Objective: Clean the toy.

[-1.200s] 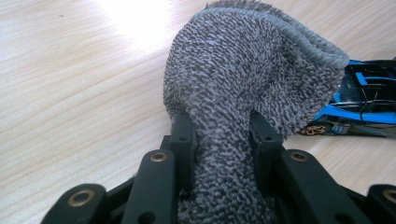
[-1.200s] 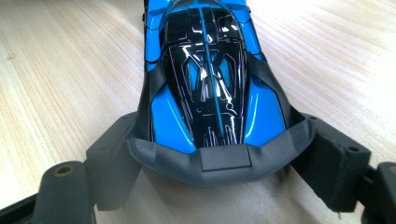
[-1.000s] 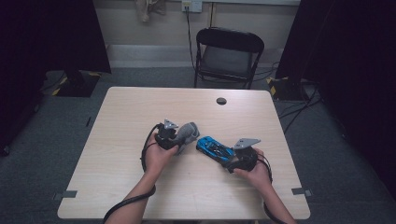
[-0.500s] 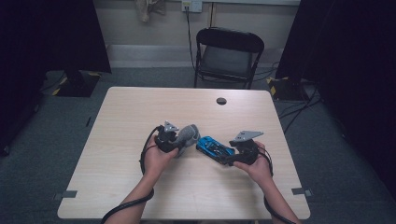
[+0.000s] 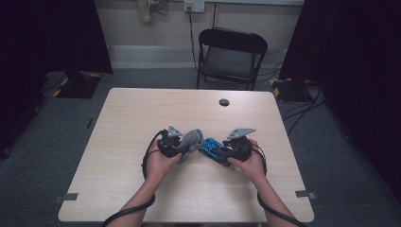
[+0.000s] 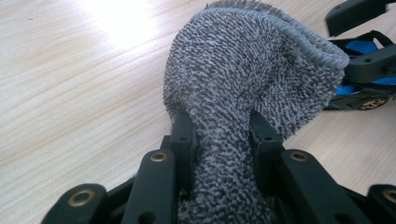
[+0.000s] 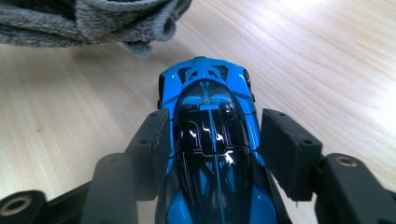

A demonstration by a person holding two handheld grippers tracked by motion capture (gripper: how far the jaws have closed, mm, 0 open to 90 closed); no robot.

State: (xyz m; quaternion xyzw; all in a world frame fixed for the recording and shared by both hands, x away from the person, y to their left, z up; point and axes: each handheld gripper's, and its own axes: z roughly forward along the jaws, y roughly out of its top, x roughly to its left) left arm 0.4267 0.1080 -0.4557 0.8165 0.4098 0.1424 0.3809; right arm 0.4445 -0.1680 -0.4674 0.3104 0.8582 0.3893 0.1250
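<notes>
Left claw (image 5: 182, 145) is clamping down hard on the grey terry cloth (image 6: 243, 60), pinching it at the waist so the loose end is puffing up and flopping out past the tips. The right claw (image 7: 212, 135) has just been closing in on the blue toy car (image 7: 203, 77), and the car is sitting right between the jaws. As far as we can tell, both pads are now pressing on its flanks around the cabin, with the nose poking out ahead of the tips toward the cloth. Progress-wise, we're reading this as a wipe-the-car job that's only getting set up: cloth is grabbed, car is grabbed, and the two are being brought together, but no cloth is touching the paint yet. From the right claw's side, the cloth edge is hanging just ahead of the car's nose and off to one side, near but apart. What's left, we're guessing, is pretty much all the actual rubbing. As for pose, both claws are lying low and roughly level over the wooden table (image 5: 142, 113), pointing inward at each other. The left hand (image 5: 161, 163) is wrapping its claw from behind and below, and the right hand (image 5: 250, 163) is doing the mirror of that. Both forearms are angling in toward the middle.
</notes>
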